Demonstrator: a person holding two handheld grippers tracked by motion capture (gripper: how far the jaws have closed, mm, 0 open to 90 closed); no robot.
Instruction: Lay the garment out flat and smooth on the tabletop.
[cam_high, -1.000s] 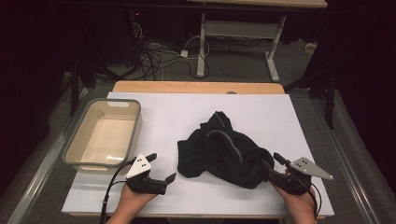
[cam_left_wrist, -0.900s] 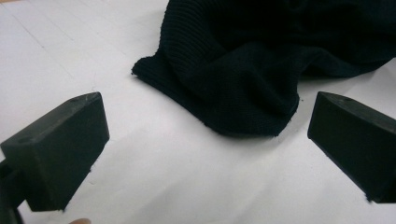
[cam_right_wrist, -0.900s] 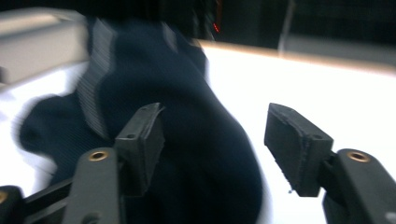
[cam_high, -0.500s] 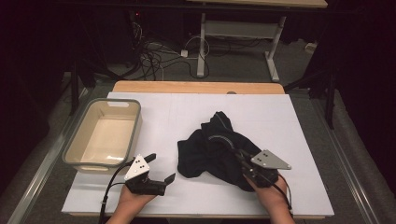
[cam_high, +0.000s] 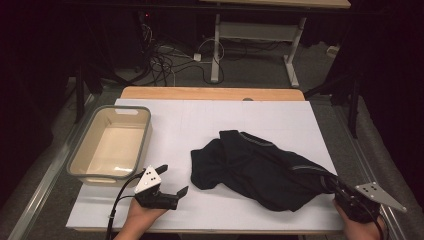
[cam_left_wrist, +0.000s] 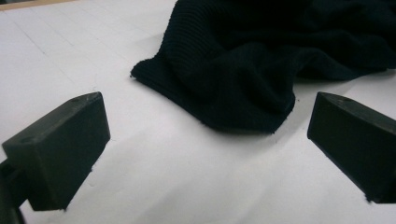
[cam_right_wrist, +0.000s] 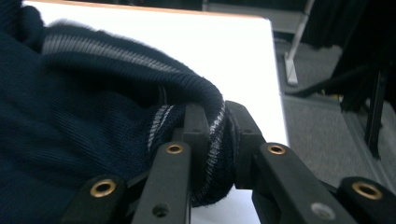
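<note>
The dark garment (cam_high: 260, 167) lies on the white worktop (cam_high: 210, 120), right of the middle, with the tub (cam_high: 111, 145) well apart from it at the left edge. Its long axis runs slantwise, from a bunched end near the worktop's centre-left to a stretched-out corner at the near right. That corner points straight at the right hand-held gripper (cam_high: 334, 186), which sits at the near right edge.

The right hand-held gripper (cam_right_wrist: 215, 135) has just been closing and now pinches the garment's (cam_right_wrist: 84, 116) striped ribbed hem between its jaws, with a fold of cloth squeezed in the narrow gap. The cloth looks drawn taut toward that side.

The left hand-held gripper (cam_high: 172, 182) rests near the front edge, its jaws spread wide with nothing between them. It points at the garment's bunched end, which lies just ahead and slightly to its right. In the left gripper view a rounded fold of the garment (cam_left_wrist: 261, 65) lies on the bare worktop (cam_left_wrist: 70, 56) a little beyond the jaws, nearer the right jaw, apart from both.

So the left hand-held gripper is nearest the free end. A short reach forward along its own line would probably take that fold, and the two grips would then hold both ends of the long axis.
</note>
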